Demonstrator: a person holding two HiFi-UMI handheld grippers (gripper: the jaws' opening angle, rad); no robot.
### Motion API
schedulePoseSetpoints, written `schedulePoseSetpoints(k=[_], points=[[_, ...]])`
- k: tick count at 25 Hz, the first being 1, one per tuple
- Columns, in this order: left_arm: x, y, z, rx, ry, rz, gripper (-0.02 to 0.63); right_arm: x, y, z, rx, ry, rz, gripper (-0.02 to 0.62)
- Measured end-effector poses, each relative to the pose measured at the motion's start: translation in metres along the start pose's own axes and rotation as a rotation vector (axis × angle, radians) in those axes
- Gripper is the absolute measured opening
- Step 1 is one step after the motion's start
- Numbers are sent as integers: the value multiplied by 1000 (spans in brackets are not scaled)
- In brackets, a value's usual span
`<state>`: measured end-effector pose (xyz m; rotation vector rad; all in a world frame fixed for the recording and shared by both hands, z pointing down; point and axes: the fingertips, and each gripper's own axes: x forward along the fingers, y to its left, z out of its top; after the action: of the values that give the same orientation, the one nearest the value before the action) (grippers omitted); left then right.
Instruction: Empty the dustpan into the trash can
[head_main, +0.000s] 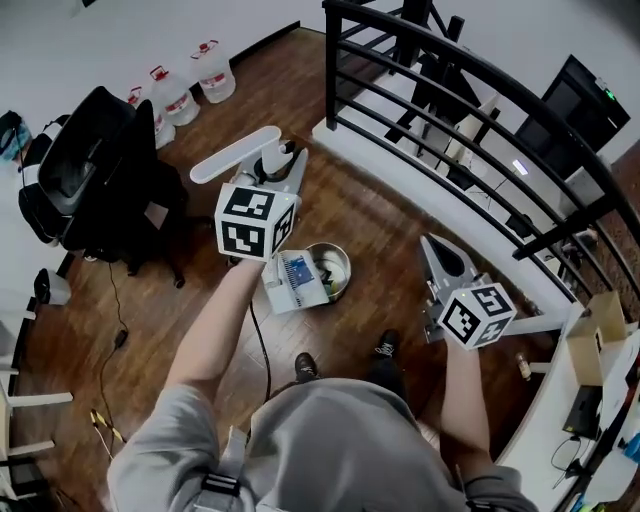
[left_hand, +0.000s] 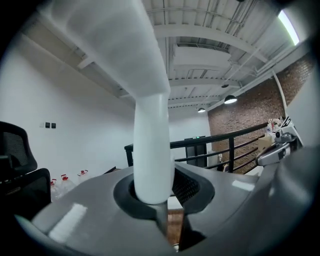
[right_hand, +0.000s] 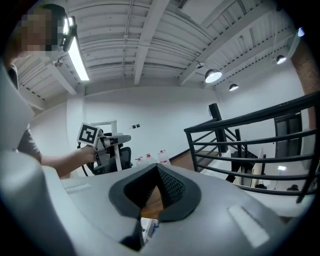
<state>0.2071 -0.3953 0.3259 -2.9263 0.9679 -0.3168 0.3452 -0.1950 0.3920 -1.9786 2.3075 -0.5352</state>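
A: dustpan (head_main: 233, 156), looks?
B: White plastic, long. Narrow stem at the gripped end, broadening to a flat end that points left in head view. In left gripper view it rises out of the jaws and widens overhead. Held in air over wood floor (head_main: 360, 210), up-left of trash can (head_main: 347, 258), apart from it.
A: Can?
B: Small, round, metal, standing on the floor. Sth inside, not legible. White ribbed item w/ blue (head_main: 293, 282) at its left rim; can't ID, can't tell if touching.
A: Left side?
B: left gripper (head_main: 284, 158) jaws clamped on dustpan stem. Forearm stretched fwd, gripper approx level.
A: Right?
B: right gripper (head_main: 432, 248) jaws closed tip to tip, nothing between. Arm bent, out to the right near black railing (head_main: 329, 70), well apart from dustpan.
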Motion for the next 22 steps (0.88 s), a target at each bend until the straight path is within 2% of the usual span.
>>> schedulePoseSetpoints(k=[6, 11, 15, 22], points=[[51, -43, 10, 80, 67, 4, 69, -7, -46, 32, -19, -38, 55, 0], [121, -91, 16, 121, 138, 12, 69, -18, -109, 58, -8, -41, 95, 0], [174, -125, 17, 169, 173, 6, 69, -34, -155, 73, -7, -51, 83, 0], [234, -175, 6, 227, 222, -36, 69, -63, -218, 77, 0, -47, 46, 0]])
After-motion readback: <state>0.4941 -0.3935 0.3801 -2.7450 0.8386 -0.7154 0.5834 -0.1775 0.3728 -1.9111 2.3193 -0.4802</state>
